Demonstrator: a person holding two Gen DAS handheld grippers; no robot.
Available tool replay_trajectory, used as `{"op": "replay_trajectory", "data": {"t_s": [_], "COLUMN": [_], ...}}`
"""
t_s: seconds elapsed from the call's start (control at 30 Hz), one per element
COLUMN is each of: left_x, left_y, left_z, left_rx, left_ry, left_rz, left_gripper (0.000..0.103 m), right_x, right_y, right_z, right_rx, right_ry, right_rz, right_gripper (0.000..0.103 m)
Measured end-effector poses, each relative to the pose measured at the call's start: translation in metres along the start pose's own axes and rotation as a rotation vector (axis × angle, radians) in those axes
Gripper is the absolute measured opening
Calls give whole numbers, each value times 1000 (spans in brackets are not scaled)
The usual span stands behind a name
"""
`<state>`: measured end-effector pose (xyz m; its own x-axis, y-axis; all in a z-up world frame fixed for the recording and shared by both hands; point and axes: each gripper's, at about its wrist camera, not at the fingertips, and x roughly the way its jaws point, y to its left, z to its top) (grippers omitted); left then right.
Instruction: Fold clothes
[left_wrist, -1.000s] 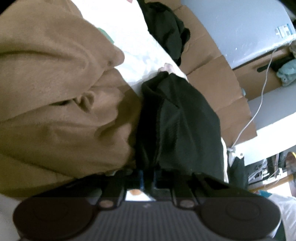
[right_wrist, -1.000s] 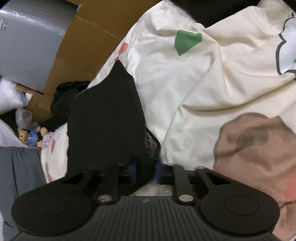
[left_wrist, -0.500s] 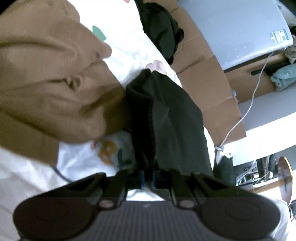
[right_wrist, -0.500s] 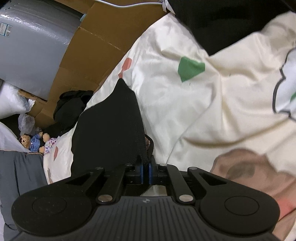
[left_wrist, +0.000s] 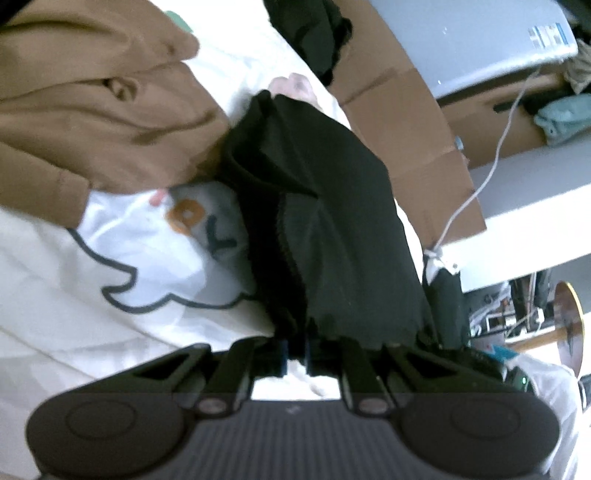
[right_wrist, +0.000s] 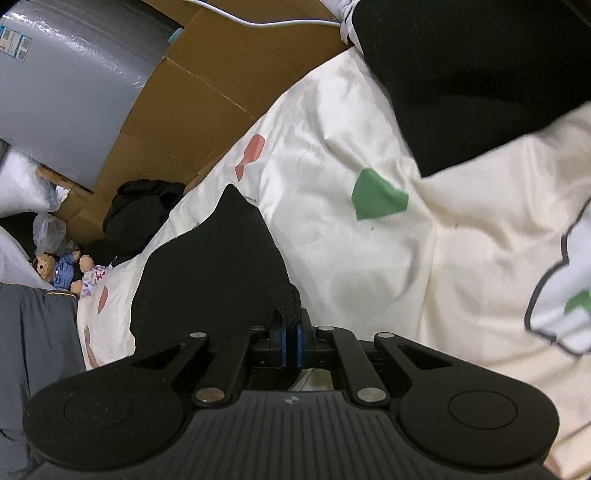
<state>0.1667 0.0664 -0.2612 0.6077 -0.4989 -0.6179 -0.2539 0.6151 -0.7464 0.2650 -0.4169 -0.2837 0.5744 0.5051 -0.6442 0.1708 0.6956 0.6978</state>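
In the left wrist view, a brown garment (left_wrist: 92, 110) lies bunched at the upper left on the cream bedsheet (left_wrist: 55, 295), which carries a grey-outlined cartoon print. To its right, a black garment (left_wrist: 332, 221) stretches from the middle of the view down to the left claw (left_wrist: 295, 354), whose blue-padded fingers are clenched on its frilled hem. Further right are flattened cardboard (left_wrist: 406, 122), a white cable (left_wrist: 480, 177) and a grey panel (left_wrist: 461, 37). A second dark heap of cloth (left_wrist: 306, 33) sits at the top, at the far edge of the bed.

In the right wrist view, small stuffed toys (right_wrist: 62, 269) lie at the far left beside the bed, with cardboard (right_wrist: 207, 92) above them. The right claw (right_wrist: 291, 343) grips a corner of the black garment (right_wrist: 214, 273), its fingers pressed together with the fabric pinched between them; the cloth spreads up and left over the sheet (right_wrist: 369, 277). To the right, a green patch (right_wrist: 376, 199) is printed on the sheet, and more black fabric (right_wrist: 472, 74) fills the upper right corner.
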Motion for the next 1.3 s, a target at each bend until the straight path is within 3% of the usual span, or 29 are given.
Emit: {"op": "replay_trajectory", "data": {"t_s": [0.27,0.53,0.7,0.9,1.17,1.3], "left_x": [-6,-45,-81,-100,-56,-20], "left_y": [-7,-18,-33,-68,-147,-175], "left_z": [-5,-1,29,81,178,193], "left_rx": [17,59,130,248,398,485], "left_ry": [45,63,25,37,114,145], "left_rz": [6,88,152,184,173,179], "left_gripper": [10,9,13,32,41,46], "right_x": [2,6,8,11,14,15], "right_y": [-5,-14,-14,-11,-9,-8], "right_z": [16,25,29,38,53,62], "right_rx": [-26,-57,-71,-108,-155,-167], "right_ry": [-11,-16,-7,-9,-5,-7], "right_rz": [5,12,12,3,4,8], "right_gripper": [5,5,5,5,5,5]}}
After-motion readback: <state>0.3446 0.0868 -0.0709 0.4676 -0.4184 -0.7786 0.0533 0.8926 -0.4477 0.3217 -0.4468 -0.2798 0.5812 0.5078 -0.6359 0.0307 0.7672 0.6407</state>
